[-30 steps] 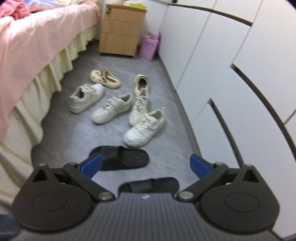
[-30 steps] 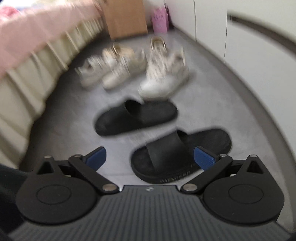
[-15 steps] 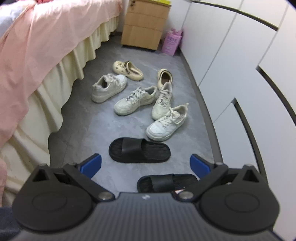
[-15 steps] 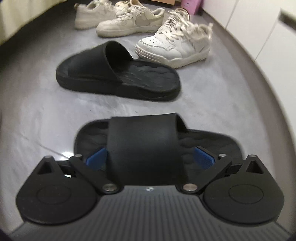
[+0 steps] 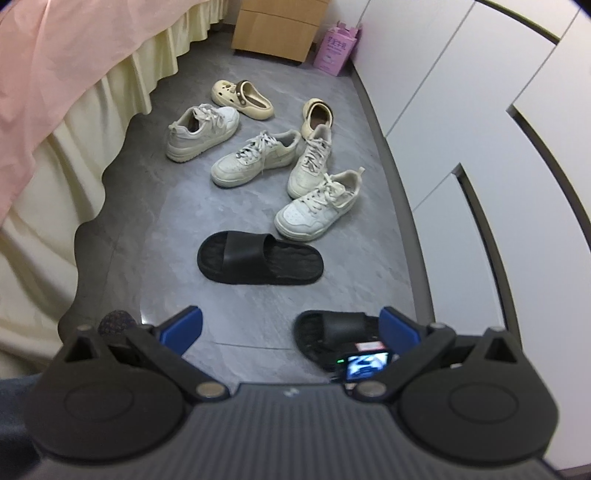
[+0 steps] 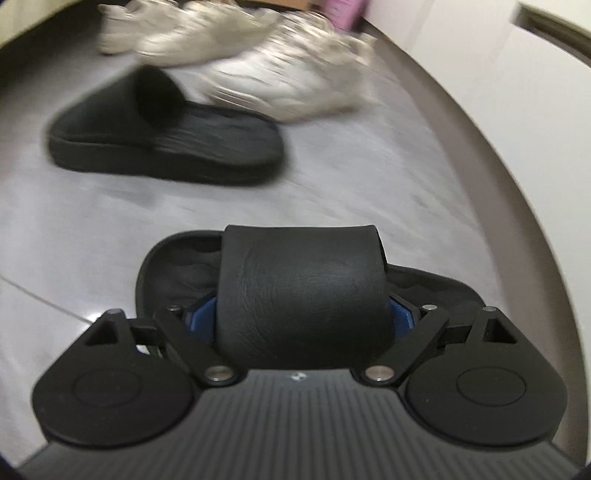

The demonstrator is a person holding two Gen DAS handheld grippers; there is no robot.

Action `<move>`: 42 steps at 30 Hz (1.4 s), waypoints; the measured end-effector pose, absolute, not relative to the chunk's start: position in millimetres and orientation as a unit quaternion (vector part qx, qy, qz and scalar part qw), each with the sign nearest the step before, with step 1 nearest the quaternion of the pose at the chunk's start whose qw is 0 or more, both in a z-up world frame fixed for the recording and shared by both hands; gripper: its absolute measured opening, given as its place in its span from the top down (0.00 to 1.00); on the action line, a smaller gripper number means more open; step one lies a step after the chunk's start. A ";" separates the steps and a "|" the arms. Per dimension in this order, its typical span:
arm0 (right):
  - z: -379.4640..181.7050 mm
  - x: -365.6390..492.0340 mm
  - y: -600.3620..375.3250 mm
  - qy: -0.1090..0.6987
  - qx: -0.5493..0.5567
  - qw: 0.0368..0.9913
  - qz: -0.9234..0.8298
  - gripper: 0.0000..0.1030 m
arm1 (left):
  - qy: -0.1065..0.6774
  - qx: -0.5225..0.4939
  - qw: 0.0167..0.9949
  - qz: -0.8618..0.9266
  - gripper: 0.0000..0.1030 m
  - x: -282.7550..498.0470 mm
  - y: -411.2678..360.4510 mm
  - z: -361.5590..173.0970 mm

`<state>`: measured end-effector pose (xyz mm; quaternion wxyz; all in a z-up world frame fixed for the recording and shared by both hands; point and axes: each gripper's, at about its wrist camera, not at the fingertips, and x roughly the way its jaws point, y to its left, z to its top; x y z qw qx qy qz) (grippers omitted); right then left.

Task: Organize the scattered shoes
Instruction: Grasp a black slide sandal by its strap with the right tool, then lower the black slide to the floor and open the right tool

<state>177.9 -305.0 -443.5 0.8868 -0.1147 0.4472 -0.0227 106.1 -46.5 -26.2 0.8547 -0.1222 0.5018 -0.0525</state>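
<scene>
Two black slides lie on the grey floor. The near slide (image 6: pixel 303 291) has its strap between the blue pads (image 6: pixel 201 314) of my right gripper (image 6: pixel 301 314); the jaws are closing and the pads touch both strap sides. In the left wrist view that slide (image 5: pixel 332 326) lies at the lower right, with the right gripper's small screen (image 5: pixel 365 362) over it. My left gripper (image 5: pixel 291 328) hangs open above bare floor, holding nothing. The far slide (image 5: pixel 258 258) lies sideways beyond. Several white sneakers (image 5: pixel 317 206) and two cream clogs (image 5: pixel 242 94) are scattered further back.
A bed with a pink cover (image 5: pixel 55 74) and cream skirt (image 5: pixel 44 206) runs along the left. White wardrobe doors (image 5: pixel 480 129) line the right. A wooden nightstand (image 5: pixel 277 29) and a pink bag (image 5: pixel 336 48) stand at the far end. A dark rounded thing (image 5: pixel 116 321) sits by my left finger.
My right gripper has dropped onto the near black slide and its jaws have narrowed around the strap. The left gripper sank a little and stays open.
</scene>
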 end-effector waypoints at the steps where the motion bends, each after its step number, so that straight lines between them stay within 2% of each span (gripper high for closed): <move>1: -443.6 178.7 -317.3 0.449 -0.108 0.886 -0.031 0.12 | 0.501 -0.120 0.856 -0.052 0.00 106.3 -47.9 -26.2; 4: -445.0 178.1 -341.1 0.461 -0.097 0.881 -0.042 0.10 | 0.496 -0.105 0.860 -0.056 0.00 108.7 -53.3 -24.9; 6: -438.9 171.3 -349.5 0.454 -0.087 0.886 -0.039 0.00 | 0.496 -0.103 0.860 -0.059 0.00 113.9 -54.6 -23.9; 14: -361.3 161.9 -339.8 0.422 -0.071 0.904 0.017 0.00 | 0.498 -0.091 0.862 -0.031 0.00 147.1 -52.7 -20.2; 17: -301.5 175.0 -336.7 0.396 -0.056 0.916 0.029 0.00 | 0.501 -0.070 0.863 -0.016 0.00 163.2 -55.0 -23.9; 19: -249.0 178.4 -338.5 0.395 -0.003 0.919 0.011 0.00 | 0.505 -0.056 0.861 -0.008 0.00 172.2 -56.2 -28.4; 22: -180.8 156.6 -341.8 0.449 0.088 0.889 0.022 0.00 | 0.514 -0.037 0.857 -0.008 0.00 181.6 -58.2 -37.0; 26: -112.8 121.5 -327.5 0.478 0.069 0.874 0.048 0.00 | 0.502 0.061 0.863 0.014 0.01 193.9 -72.7 -53.6; 28: -75.0 98.0 -320.7 0.440 0.061 0.893 0.076 0.00 | 0.512 0.095 0.853 0.012 0.01 207.8 -82.3 -69.4; 32: -56.7 78.6 -329.4 0.397 0.105 0.909 0.070 0.00 | 0.559 0.062 0.826 -0.005 0.01 248.3 -90.3 -110.2; 35: -63.2 81.5 -349.1 0.419 0.219 0.879 0.066 0.00 | 0.577 0.042 0.816 -0.026 0.01 271.1 -96.9 -144.1; 37: -65.1 84.0 -361.5 0.399 0.334 0.848 0.096 0.00 | 0.579 0.045 0.813 -0.036 0.01 281.4 -101.6 -173.1; 40: -53.4 77.7 -353.3 0.368 0.315 0.867 0.118 0.00 | 0.576 0.066 0.815 -0.027 0.01 293.3 -103.5 -221.0; 42: -53.6 75.8 -348.4 0.379 0.307 0.863 0.135 0.00 | 0.578 0.065 0.813 -0.019 0.01 302.3 -99.2 -252.2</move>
